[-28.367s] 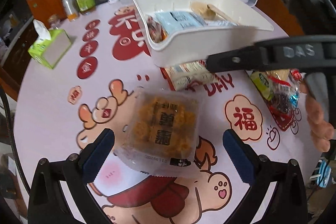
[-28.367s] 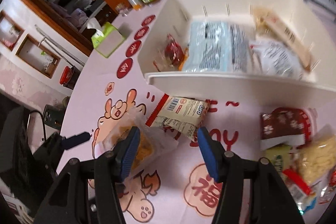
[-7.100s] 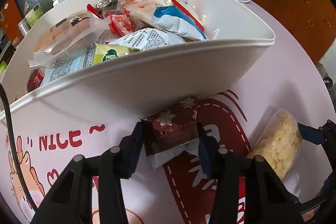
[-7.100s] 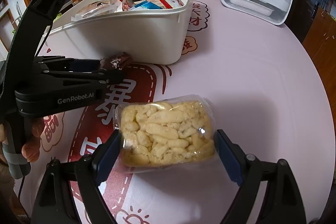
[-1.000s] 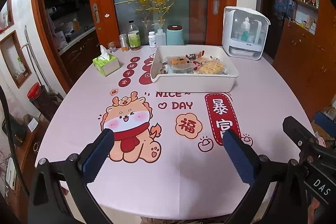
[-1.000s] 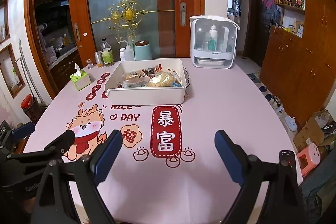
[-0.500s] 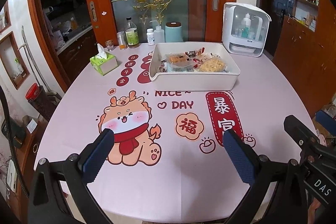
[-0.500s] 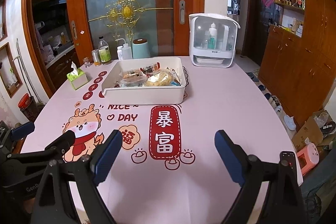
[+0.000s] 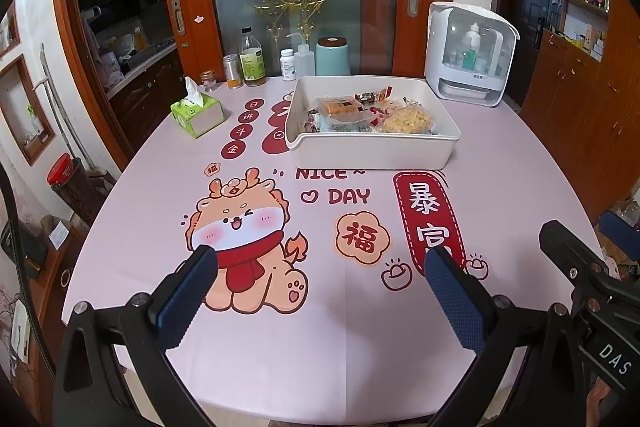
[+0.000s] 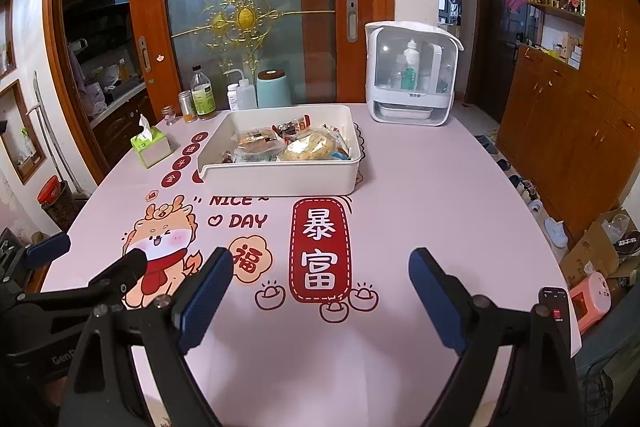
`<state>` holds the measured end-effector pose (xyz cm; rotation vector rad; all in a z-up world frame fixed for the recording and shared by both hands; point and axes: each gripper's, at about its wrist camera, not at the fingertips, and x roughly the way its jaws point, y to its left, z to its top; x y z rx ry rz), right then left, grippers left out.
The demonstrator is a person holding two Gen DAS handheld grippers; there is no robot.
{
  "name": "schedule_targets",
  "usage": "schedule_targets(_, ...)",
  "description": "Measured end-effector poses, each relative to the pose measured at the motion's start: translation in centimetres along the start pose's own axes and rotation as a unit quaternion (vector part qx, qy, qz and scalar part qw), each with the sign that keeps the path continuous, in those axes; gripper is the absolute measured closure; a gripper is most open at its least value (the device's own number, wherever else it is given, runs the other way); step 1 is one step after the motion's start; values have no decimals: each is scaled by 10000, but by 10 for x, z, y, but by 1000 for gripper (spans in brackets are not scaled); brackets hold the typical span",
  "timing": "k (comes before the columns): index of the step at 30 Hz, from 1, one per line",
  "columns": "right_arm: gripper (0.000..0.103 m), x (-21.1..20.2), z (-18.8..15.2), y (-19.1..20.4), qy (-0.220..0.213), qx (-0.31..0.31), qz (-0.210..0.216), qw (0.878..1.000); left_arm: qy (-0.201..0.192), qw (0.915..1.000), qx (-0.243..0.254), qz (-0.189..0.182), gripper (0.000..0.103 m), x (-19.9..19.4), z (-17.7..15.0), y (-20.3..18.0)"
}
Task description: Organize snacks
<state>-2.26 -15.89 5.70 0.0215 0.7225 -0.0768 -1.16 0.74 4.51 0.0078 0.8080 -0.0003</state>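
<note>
— Over the near edge of the counter [image 9: 500,155], what are the left tongs [image 9: 320,291] doing?

— They hang with their blue pads [image 9: 186,301] spread wide and nothing between them, above the cartoon dragon print [image 9: 240,227] and the red banner with white characters [image 9: 430,223]. The right tongs [image 10: 320,287] are just the same in their own view: parted wide, empty, poised over the red banner on the pink cloth.

— Can each pair be seen from the other camera?

— Yes. The right tongs' black frame juts in at the lower right of the left view, and the left tongs show at the lower left of the right view.

— And the snacks?

— All well apart from both tongs, in the white bin [image 9: 372,151] that stands on the far half of the counter, just beyond the words "NICE DAY". Inside lie a clear pack of pale yellow puffs [image 9: 408,121], an orange-brown cake in a clear wrapper [image 9: 340,107], and several small red and dark packets toward the back; their labels are too small to read.

— What lies around the bin?

— To its left, a green tissue box [image 9: 198,113]. Behind it, along the counter's far edge, stand a bottle with a green label [image 9: 252,61], a small white pill bottle, a squeeze bottle and a pale teal canister [image 9: 332,57]. To the right rear is a white cabinet with a clear front [image 9: 470,55], holding bottles.
</note>
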Motion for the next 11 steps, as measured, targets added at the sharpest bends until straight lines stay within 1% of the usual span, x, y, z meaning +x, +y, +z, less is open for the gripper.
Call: schedule_targets(11,13,2,-1,2,37,7,38,10000,105,9999,-12,-47,0,3,-1,2)
